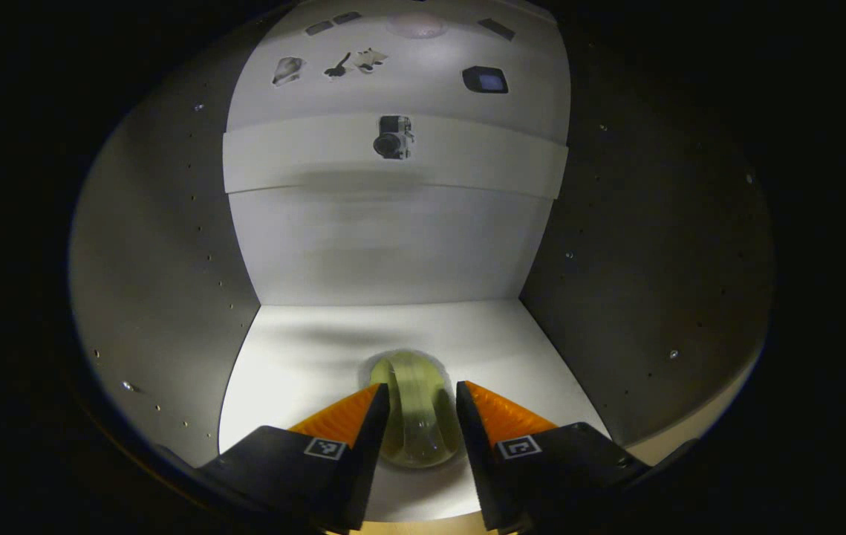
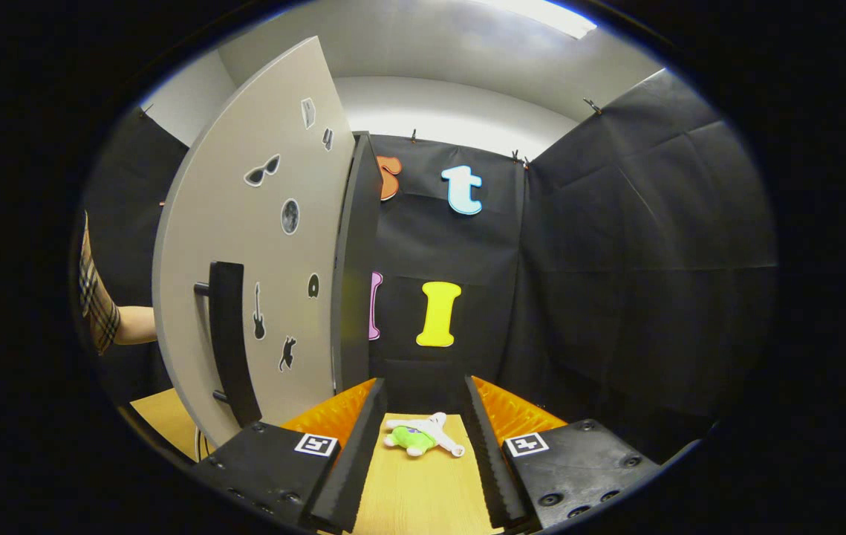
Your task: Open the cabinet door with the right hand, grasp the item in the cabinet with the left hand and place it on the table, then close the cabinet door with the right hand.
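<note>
In the left gripper view I look into the white cabinet (image 1: 393,245). A yellowish translucent round item (image 1: 417,416) lies on the cabinet floor (image 1: 296,364). My left gripper (image 1: 420,394) stands open with a finger on each side of the item; I cannot tell whether they touch it. In the right gripper view the grey cabinet door (image 2: 259,245) stands swung open at the left, with its black bar handle (image 2: 228,338) facing me. My right gripper (image 2: 423,397) is open and empty, to the right of the door and off the handle.
A small white and green plush toy (image 2: 423,435) lies on the wooden table (image 2: 415,498) just beyond the right fingertips. A person's forearm in a plaid sleeve (image 2: 99,312) reaches behind the door. A shelf board (image 1: 393,152) crosses the cabinet above the item.
</note>
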### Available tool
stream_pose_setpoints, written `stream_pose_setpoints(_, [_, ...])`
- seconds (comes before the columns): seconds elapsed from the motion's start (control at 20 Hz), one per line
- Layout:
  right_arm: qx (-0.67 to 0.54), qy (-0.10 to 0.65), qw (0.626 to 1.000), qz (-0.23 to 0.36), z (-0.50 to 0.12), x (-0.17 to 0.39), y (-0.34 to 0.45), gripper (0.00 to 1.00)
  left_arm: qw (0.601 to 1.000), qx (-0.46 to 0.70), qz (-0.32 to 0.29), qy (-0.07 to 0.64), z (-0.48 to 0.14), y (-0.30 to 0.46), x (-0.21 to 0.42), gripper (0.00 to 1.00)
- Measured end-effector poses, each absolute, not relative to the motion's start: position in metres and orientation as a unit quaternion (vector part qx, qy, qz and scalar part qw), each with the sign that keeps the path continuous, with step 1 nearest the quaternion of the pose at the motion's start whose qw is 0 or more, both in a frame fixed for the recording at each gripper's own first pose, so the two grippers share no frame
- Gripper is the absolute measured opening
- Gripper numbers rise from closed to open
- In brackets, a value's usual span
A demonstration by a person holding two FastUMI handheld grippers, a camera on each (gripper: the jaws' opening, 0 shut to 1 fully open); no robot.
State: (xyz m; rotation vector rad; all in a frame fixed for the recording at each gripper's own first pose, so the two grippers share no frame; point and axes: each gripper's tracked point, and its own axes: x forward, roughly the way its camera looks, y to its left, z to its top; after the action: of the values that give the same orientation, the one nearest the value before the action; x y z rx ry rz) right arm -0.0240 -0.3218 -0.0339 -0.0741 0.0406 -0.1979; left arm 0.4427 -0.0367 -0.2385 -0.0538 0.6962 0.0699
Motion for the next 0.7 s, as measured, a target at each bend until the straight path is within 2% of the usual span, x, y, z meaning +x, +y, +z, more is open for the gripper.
stream_pose_setpoints(0.05, [-0.035,0.022,0.994,-0.097,-0.036,-0.023,-0.321,0.67,0.937,-0.025,0.041,0.347,-0.241,-0.035,0.442,0.46])
stream_pose_setpoints(0.15, [-0.032,0.027,0.995,-0.096,-0.038,-0.021,-0.323,0.67,0.935,-0.017,0.043,0.351,-0.241,-0.035,0.441,0.29])
stream_pose_setpoints(0.25, [-0.029,0.030,0.995,-0.092,-0.040,-0.018,-0.325,0.67,0.935,-0.016,0.041,0.351,-0.241,-0.038,0.441,0.24])
stream_pose_setpoints(0.5, [-0.025,0.025,0.996,-0.080,-0.039,-0.019,-0.325,0.67,0.935,-0.033,0.050,0.349,-0.227,-0.037,0.421,0.21])
stream_pose_setpoints(0.7, [-0.009,0.017,0.997,-0.071,-0.033,-0.023,-0.318,0.67,0.944,-0.058,0.039,0.321,-0.188,-0.043,0.380,0.22])
